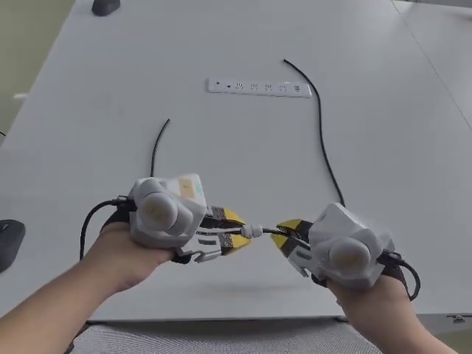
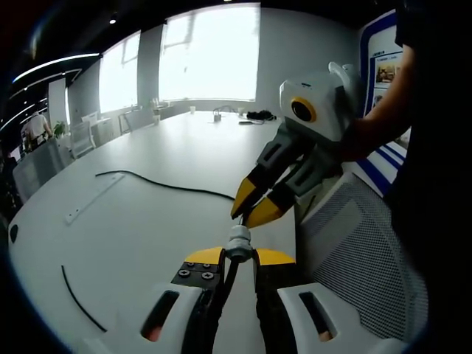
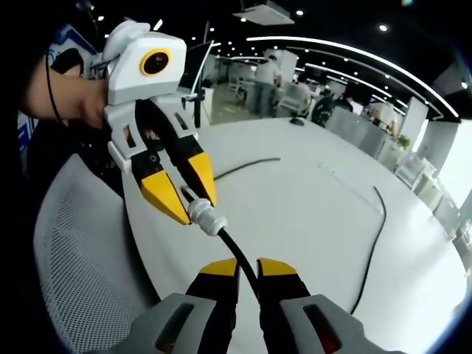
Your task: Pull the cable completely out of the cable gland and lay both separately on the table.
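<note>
Just above the white table's near edge [image 1: 221, 295], the small white cable gland [image 1: 252, 231] hangs between my two grippers. My left gripper [image 1: 240, 230] is shut on the gland [image 2: 238, 243], which sits between its yellow tips [image 2: 238, 256]. A thin black cable [image 1: 269, 231] leaves the gland toward my right gripper [image 1: 284, 230]. The right gripper [image 3: 248, 267] is shut on this cable [image 3: 240, 258] a short way from the gland [image 3: 205, 214]. In the left gripper view the cable [image 2: 227, 284] also runs back between the left jaws. The two grippers' tips almost meet.
A white power strip [image 1: 258, 87] lies at the back middle, with a long black cord [image 1: 321, 140] curving down the right side. A short black cable piece [image 1: 157, 144] lies behind the left gripper. Dark objects sit at the top [image 1: 105, 7] and left edge [image 1: 9, 243]. A mesh chair [image 1: 221, 339] stands below the table.
</note>
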Tool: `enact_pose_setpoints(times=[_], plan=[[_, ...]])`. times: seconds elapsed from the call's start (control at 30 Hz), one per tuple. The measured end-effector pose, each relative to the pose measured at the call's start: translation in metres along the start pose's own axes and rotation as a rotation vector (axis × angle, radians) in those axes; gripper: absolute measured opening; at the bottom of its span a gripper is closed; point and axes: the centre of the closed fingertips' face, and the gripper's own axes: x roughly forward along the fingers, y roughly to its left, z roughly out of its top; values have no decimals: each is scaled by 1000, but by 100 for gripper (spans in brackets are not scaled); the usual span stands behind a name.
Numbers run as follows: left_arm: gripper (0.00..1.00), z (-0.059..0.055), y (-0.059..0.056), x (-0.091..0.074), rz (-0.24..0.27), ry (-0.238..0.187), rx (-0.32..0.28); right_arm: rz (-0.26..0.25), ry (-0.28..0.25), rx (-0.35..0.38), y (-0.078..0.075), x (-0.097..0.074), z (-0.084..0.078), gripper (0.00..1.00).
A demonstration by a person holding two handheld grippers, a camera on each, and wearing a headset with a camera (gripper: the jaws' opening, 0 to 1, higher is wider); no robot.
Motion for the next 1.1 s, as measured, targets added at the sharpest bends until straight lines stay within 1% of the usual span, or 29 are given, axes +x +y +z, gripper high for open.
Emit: enact_pose_setpoints(times=[0.1,0.17,0.37,0.57,0.63,0.73,0.83,0.9,0.97,1.03,1.1], plan=[[15,1,1,-2,7,-5,-8,-15,-1,18,-4,-1,-2,4],[15,2,1,-3,5,-12,-33,-20,-4,30,-6,-2,-4,4],[15,3,0,-4,14,-15,-24,-45,1,63,-14,-4,-11,4],[15,4,-3,-5,21,-17,-19,-76,15,152,-25,-7,-27,3],[15,4,-4,-5,22,-15,-14,-84,26,194,-27,-8,-34,3],[15,4,-5,-6,25,-12,-13,-115,37,233,-34,-10,-46,3],[15,3,-7,-5,27,-11,-14,-125,46,272,-37,-12,-55,2],[15,2,-7,-5,31,-8,-15,-128,62,295,-38,-12,-63,2],[15,3,-8,-5,33,-10,-18,-129,61,321,-39,-13,-66,2],[15,2,-10,-4,34,-10,-19,-131,62,318,-38,-13,-66,2],[16,0,-10,-3,35,1,-12,-128,69,305,-37,-12,-67,3]])
